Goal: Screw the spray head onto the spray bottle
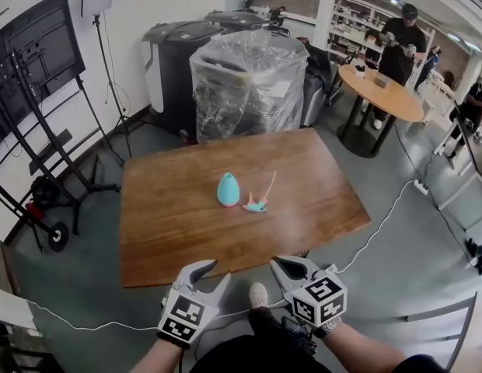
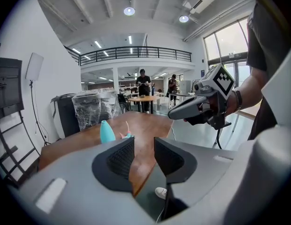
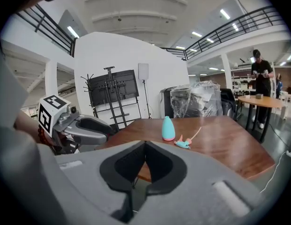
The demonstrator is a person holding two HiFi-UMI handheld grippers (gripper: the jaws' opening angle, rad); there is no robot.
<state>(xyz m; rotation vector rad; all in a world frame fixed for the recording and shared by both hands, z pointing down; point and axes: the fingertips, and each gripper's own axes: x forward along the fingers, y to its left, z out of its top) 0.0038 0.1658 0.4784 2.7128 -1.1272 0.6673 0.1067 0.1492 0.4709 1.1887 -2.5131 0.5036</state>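
A teal spray bottle (image 1: pixel 228 189) stands upright near the middle of the brown wooden table (image 1: pixel 179 231). Just to its right lies the spray head (image 1: pixel 256 203), teal and pink with a thin tube pointing up and away. Both grippers hover in front of the table's near edge, well short of these objects. My left gripper (image 1: pixel 216 272) is open with a narrow gap and nothing between its jaws. My right gripper (image 1: pixel 281 264) is shut and empty. The bottle (image 2: pixel 107 132) and the spray head (image 2: pixel 126 135) show beyond the left jaws, and the bottle (image 3: pixel 168 128) and spray head (image 3: pixel 183 143) beyond the right jaws.
Behind the table stands a plastic-wrapped bundle (image 1: pixel 249 84) beside dark bins. A TV on a wheeled stand (image 1: pixel 39 45) is at the left. A round table (image 1: pixel 381 92) with a person (image 1: pixel 400 41) is at the back right. A white cable (image 1: pixel 381 224) runs over the floor.
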